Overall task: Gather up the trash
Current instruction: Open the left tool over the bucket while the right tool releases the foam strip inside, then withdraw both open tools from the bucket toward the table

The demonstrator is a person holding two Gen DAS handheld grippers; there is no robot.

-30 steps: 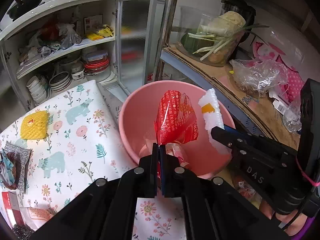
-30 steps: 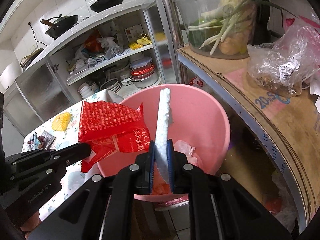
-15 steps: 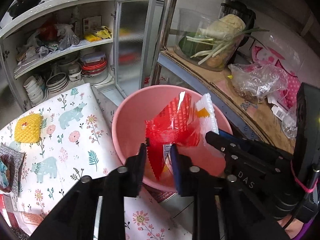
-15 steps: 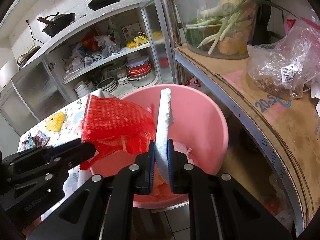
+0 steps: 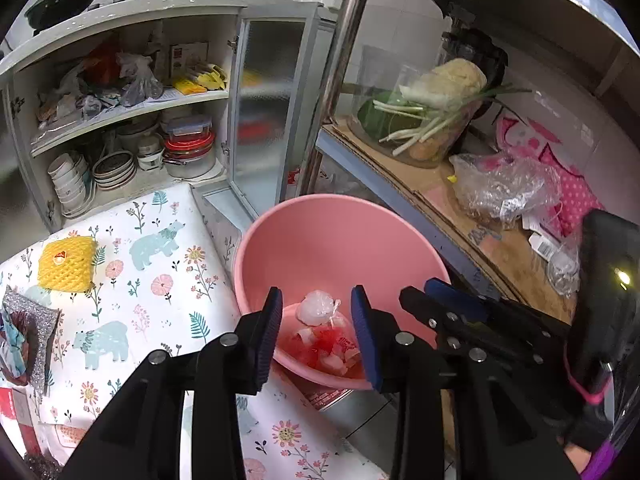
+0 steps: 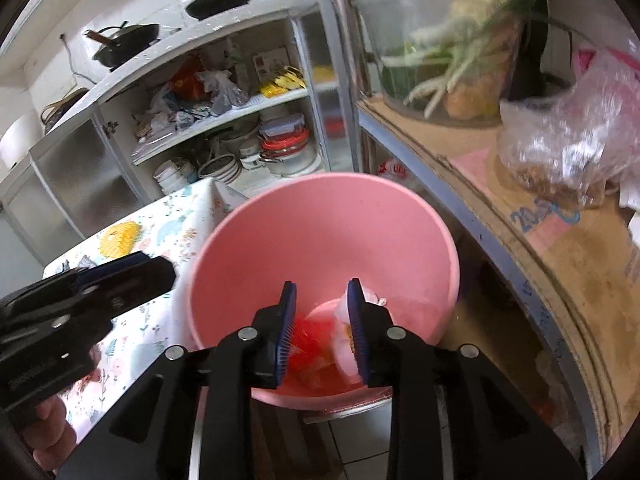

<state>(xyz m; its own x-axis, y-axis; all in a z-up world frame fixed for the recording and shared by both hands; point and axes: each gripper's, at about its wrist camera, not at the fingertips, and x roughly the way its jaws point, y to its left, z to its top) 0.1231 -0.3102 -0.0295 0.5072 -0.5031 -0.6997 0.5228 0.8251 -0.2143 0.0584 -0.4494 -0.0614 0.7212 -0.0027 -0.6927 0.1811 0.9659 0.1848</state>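
Observation:
A pink bin (image 5: 336, 240) stands on the floor beside the table; it also shows in the right wrist view (image 6: 320, 216). Red wrapper pieces (image 5: 324, 344) and white foam and plastic trash (image 5: 318, 310) lie at its bottom. My left gripper (image 5: 316, 312) is open and empty above the bin's near rim. My right gripper (image 6: 322, 304) is open and empty over the bin, with the red wrapper (image 6: 306, 336) and white foam (image 6: 342, 346) lying below it. A yellow foam net (image 5: 66, 264) and a silver wrapper (image 5: 24, 332) lie on the table.
A floral tablecloth (image 5: 152, 272) covers the table left of the bin. An open cupboard (image 5: 160, 120) with bowls and pots stands behind. A cardboard-covered metal shelf (image 5: 460, 216) with vegetables and plastic bags runs along the right.
Both grippers have opened. The red wrapper dropped from my left gripper and the white foam piece dropped from my right gripper into the pink bin.

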